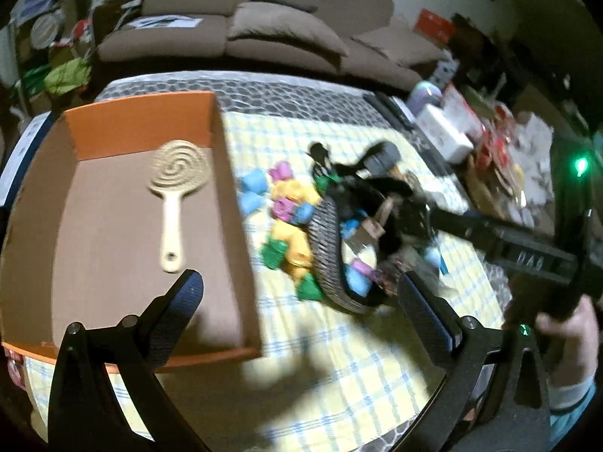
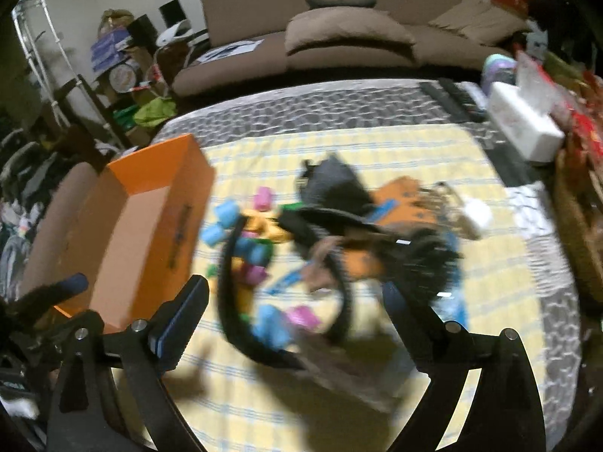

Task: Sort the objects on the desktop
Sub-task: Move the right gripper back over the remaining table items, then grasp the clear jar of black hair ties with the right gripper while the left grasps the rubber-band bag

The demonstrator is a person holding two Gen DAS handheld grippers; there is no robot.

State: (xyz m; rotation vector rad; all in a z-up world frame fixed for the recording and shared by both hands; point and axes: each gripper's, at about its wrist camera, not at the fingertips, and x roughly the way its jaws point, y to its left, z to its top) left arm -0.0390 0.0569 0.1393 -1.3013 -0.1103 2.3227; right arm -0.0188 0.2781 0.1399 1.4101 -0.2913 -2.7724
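Checked cloth (image 1: 339, 376) covers the table; the box (image 1: 139, 132) at its left edge holds a brush (image 1: 177, 188) already sorted. Both my grippers, left (image 1: 297, 312) and right (image 2: 296, 316), gape empty over the central clutter (image 2: 264, 233).

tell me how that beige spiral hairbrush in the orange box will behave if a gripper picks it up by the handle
The hairbrush looks like thin moulded plastic, so probably stiff and light. Its round head far outweighs the slim handle, so it may swing head-down. The smooth handle could slip between pads.
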